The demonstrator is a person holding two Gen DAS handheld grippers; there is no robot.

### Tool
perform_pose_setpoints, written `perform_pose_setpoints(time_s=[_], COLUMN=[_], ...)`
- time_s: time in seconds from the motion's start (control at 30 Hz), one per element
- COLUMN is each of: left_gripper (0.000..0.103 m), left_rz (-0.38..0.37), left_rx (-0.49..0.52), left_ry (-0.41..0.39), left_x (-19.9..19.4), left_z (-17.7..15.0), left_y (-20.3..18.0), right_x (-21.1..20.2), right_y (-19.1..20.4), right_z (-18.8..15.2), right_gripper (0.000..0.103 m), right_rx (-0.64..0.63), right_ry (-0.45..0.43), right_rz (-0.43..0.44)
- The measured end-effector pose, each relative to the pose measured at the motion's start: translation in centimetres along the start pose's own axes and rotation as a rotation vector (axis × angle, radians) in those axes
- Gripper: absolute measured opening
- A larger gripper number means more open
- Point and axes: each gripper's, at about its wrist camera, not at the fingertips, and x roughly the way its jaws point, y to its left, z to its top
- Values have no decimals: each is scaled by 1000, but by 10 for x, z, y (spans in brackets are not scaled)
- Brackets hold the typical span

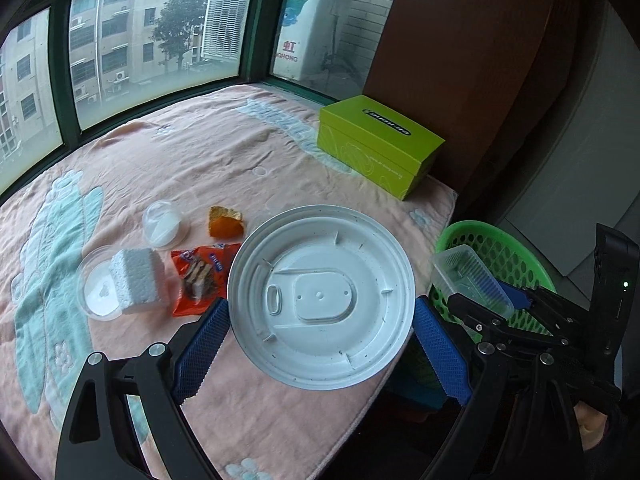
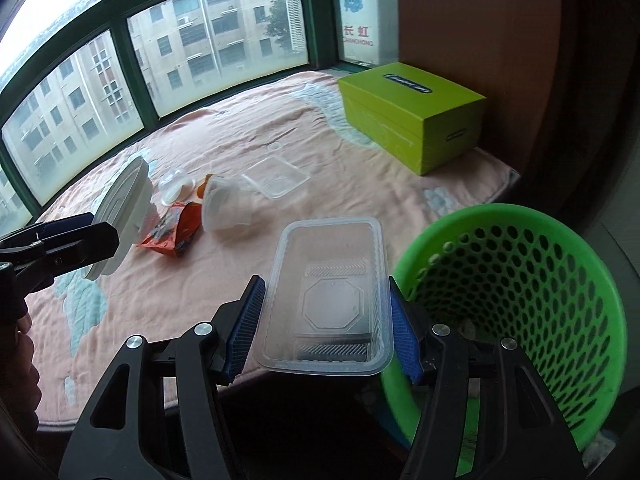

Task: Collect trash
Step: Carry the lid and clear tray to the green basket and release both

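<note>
The left gripper point(image 1: 322, 330) grasps a round white plastic lid point(image 1: 322, 296) over the pink blanket's point(image 1: 224, 152) near edge; the right gripper point(image 2: 326, 322) clenches a clear rectangular plastic tray point(image 2: 328, 292) beside the green perforated basket point(image 2: 520, 300); an orange snack wrapper point(image 1: 200, 276) lies farther in.

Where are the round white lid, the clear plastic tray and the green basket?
round white lid point(image 1: 322, 296), left wrist view, on its raised centre panel.
clear plastic tray point(image 2: 332, 300), right wrist view, on its octagon-embossed base.
green basket point(image 2: 520, 280), right wrist view, on its perforated inner wall.

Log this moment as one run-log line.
left gripper: grips white lid | right gripper: grips clear tray | green basket: beside tray
</note>
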Motion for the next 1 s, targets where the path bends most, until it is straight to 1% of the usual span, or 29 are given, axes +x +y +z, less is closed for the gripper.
perform_pose_setpoints(time_s=[0.17, 0.5, 0.73, 1.0], left_gripper=[88, 88, 88, 88], left_rz=[-33, -95, -127, -143], left_rx=[40, 115, 157, 185], left_ry=[-2, -2, 13, 36], left_x=[9, 25, 37, 49], left_z=[14, 33, 38, 40], left_y=[-30, -84, -111, -134], right_x=[-16, -39, -46, -59], right_y=[-30, -88, -112, -126], right_z=[-2, -17, -27, -33], right_gripper=[59, 59, 59, 60], right_rx=[38, 135, 183, 212], right_ry=[-25, -32, -32, -48], right_rz=[-61, -157, -188, -210])
